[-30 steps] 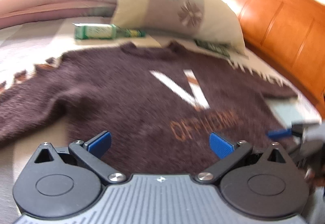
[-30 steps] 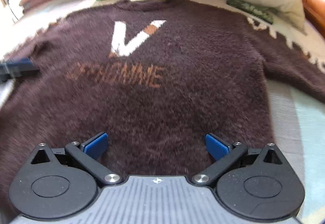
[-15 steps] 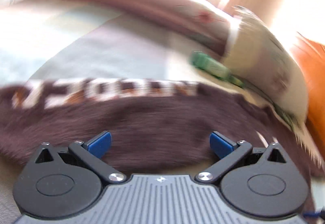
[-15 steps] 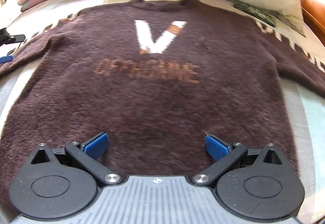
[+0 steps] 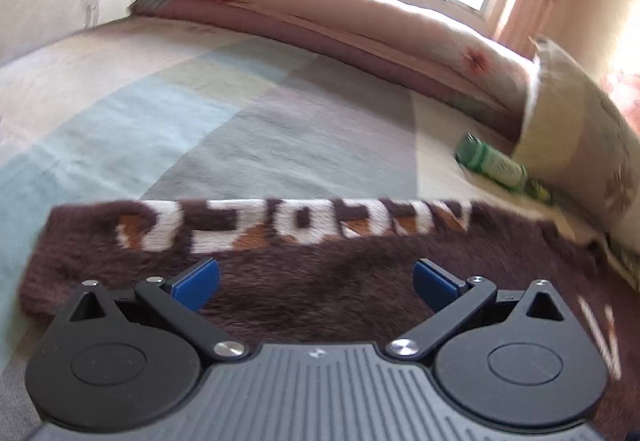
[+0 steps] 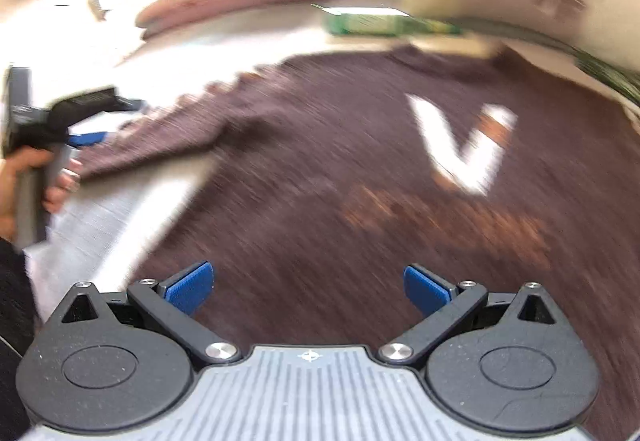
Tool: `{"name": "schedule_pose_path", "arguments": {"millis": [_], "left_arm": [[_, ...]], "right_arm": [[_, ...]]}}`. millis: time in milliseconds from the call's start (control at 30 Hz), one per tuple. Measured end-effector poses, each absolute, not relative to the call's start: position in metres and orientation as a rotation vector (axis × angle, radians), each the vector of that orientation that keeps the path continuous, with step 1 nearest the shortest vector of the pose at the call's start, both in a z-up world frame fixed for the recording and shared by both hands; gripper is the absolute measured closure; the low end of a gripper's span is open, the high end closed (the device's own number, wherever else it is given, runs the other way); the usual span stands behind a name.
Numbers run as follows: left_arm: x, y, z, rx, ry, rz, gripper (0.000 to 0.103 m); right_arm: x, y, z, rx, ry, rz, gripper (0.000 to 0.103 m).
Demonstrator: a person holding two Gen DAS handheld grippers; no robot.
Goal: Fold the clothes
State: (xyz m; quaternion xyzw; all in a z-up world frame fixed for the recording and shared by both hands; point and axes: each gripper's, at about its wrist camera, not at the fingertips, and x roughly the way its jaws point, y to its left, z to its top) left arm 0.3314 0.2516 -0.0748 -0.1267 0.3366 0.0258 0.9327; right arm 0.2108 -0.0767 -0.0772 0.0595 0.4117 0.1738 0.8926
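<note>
Left wrist view: the left claw [image 5: 316, 281] stands with its blue pads wide apart and nothing between them, just above the fuzzy dark-brown knitted sweater [image 5: 320, 293] that lies flat on the pastel-striped bed [image 5: 168, 113]. What sits directly ahead of the pads is a sleeve [image 5: 256, 237] with white and orange block lettering. Its long axis runs crosswise to the claw, left to right, and the cuff end lies off to the left. The body of the garment continues to the right, towards a green glass bottle [image 5: 492, 165] resting against a cream flowered pillow [image 5: 580, 145]. A rolled pink quilt [image 5: 340, 21] lines the far edge of the bed.

Right wrist view: heavy blur here, but the right claw [image 6: 308, 289] also shows its pads spread and empty, low over the sweater's lower body. The white V on the chest [image 6: 464, 145] lies ahead and to the right, and the collar is farther on near the bottle. At the left edge a hand [image 6: 28, 181] holds the left claw's handle, with its blue tip over the outstretched sleeve. It probably hovers rather than touches, though the smear leaves that unsure.

The left claw is plainly nearer that sleeve, so the first fold inward towards the chest looks to be its job, taking the sleeve across its width.
</note>
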Motion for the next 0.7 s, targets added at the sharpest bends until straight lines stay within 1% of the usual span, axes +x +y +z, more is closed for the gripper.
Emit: {"name": "schedule_pose_path", "arguments": {"millis": [200,400,533,700], "left_arm": [[0.335,0.228,-0.080,-0.185,0.733,-0.044,0.001],[0.335,0.251,-0.078,-0.275,0.720,-0.029,0.001],[0.334,0.260,-0.079,-0.319,0.720,-0.032,0.001],[0.334,0.262,-0.081,-0.333,0.725,-0.024,0.001]], "right_arm": [[0.282,-0.019,-0.066,0.024,0.775,0.560,0.000],[0.345,0.024,-0.079,0.009,0.797,0.625,0.000],[0.353,0.030,-0.105,0.019,0.923,0.630,0.000],[0.346,0.031,-0.110,-0.011,0.924,0.641,0.000]]}}
